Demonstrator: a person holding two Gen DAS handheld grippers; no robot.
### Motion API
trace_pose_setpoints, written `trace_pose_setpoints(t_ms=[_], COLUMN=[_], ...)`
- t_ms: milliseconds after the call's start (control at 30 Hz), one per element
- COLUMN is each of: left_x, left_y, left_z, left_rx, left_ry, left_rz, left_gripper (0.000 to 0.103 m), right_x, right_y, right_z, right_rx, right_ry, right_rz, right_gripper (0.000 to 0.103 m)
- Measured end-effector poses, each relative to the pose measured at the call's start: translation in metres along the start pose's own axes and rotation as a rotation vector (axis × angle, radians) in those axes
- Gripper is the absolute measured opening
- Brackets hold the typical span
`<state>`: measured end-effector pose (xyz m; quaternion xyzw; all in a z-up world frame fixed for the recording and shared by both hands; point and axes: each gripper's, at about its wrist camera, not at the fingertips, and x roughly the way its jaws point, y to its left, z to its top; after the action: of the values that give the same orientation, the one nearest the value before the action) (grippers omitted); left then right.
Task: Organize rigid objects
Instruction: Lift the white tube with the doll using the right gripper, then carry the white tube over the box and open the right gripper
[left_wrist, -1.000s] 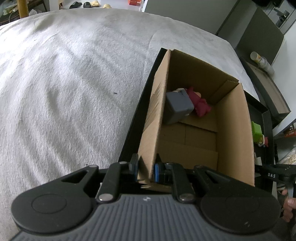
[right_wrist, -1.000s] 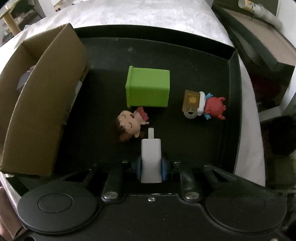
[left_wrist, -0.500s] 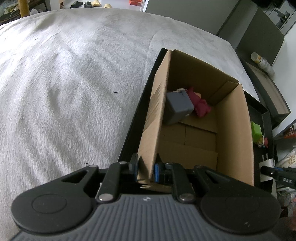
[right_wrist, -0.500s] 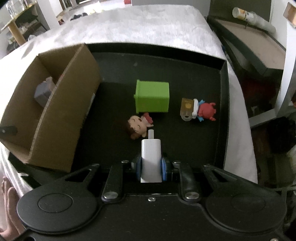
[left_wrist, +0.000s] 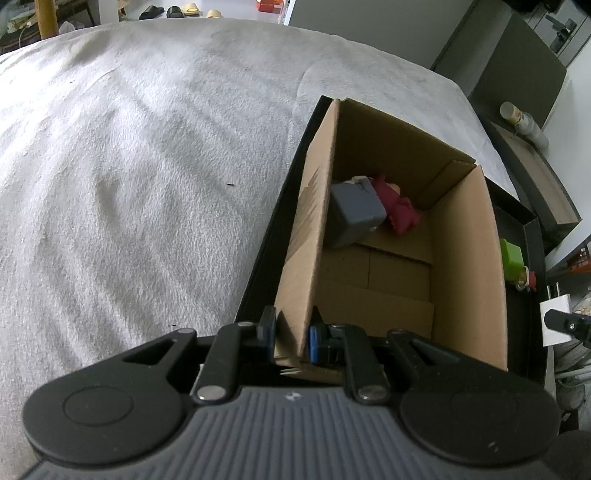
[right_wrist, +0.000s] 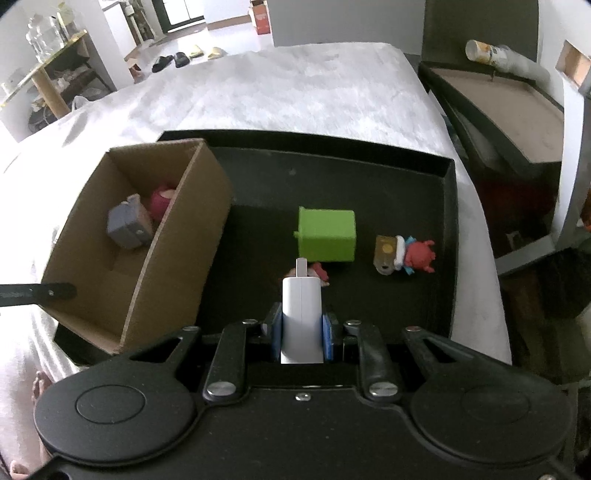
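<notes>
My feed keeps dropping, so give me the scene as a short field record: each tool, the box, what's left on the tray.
left tool: shut on box wall
right tool: shut on white charger, held above tray
box: open cardboard, on tray's left side
in box: grey block, pink toy
tray: black, on white cover
on tray: green block, red figure, small doll partly hidden by charger

A bed covered in a pale grey blanket (right_wrist: 295, 92). A shallow black tray (right_wrist: 452, 206) lies on it, near the bed's right edge.
</notes>
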<state>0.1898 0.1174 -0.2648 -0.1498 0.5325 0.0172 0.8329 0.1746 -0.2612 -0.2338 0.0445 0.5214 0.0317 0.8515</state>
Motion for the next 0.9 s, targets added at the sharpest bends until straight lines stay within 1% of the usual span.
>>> trace_pose_setpoints(t_ms=[267,533,700,900], left_x=[0.000,0.000,0.000,0.000], left_y=[-0.001,0.000,-0.001,0.000], left_z=[0.000,0.000,-0.001,-0.001], left_rx=[0.001,0.001,0.004,0.013], left_ry=[0.000,0.000,-0.001,-0.005], left_rz=[0.002,0.001,0.002,-0.001], left_gripper=[0.016,0.016,0.016,0.016], right_x=[-0.003,-0.002,-0.005,-0.004], right_y=[0.021,0.042,0.059,0.076], right_z=[0.010,0.027,0.042,0.056], right_rx=[-0.023,-0.016,-0.032,-0.059], right_ry=[-0.020,-0.044,-0.075,-0.099], right_rz=[0.049,0.115,0.141,0.150], right_gripper=[0.021,0.021,0.021,0.021])
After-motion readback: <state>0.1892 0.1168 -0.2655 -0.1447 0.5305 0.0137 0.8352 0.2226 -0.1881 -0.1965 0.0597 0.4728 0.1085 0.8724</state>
